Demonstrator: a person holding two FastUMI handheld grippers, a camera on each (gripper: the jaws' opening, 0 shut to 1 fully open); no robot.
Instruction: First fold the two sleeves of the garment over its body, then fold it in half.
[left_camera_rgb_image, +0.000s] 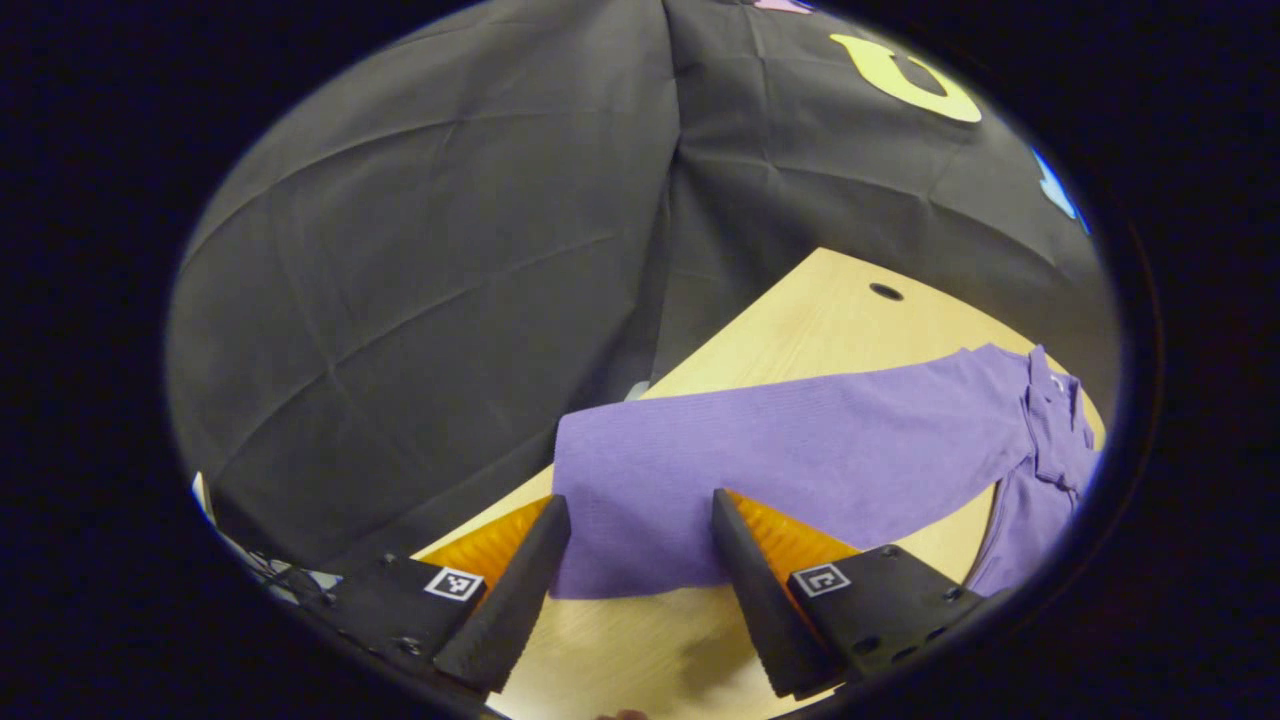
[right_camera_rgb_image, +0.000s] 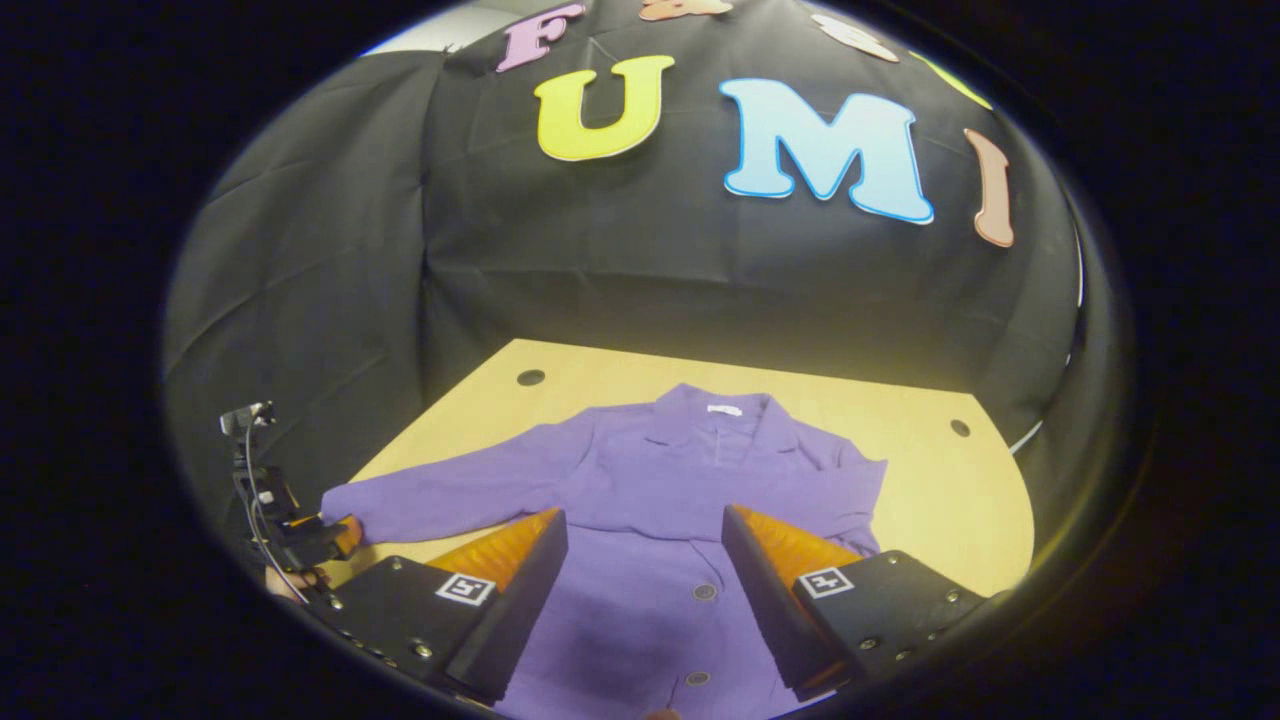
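Observation:
A purple button-front garment (right_camera_rgb_image: 640, 480) lies flat on the wooden table (right_camera_rgb_image: 930, 500), its collar (right_camera_rgb_image: 725, 410) at the far side. One sleeve (right_camera_rgb_image: 450, 495) stretches out to the left, and its cuff end (left_camera_rgb_image: 625, 500) lies between the open fingers of my left gripper (left_camera_rgb_image: 638, 505), low over the table. That left gripper (right_camera_rgb_image: 310, 535) also appears at the cuff in the right gripper view. On the opposite side the cloth is bunched at the shoulder (right_camera_rgb_image: 850, 480). My right gripper (right_camera_rgb_image: 645, 525) hovers open above the buttoned front of the body, holding nothing.
The black cloth wall (right_camera_rgb_image: 650, 280) closes the booth behind and to the left of the table. Round holes (right_camera_rgb_image: 530, 377) (right_camera_rgb_image: 960, 427) sit near the table's far corners. Bare wood (left_camera_rgb_image: 620, 650) lies in front of the cuff and right of the garment.

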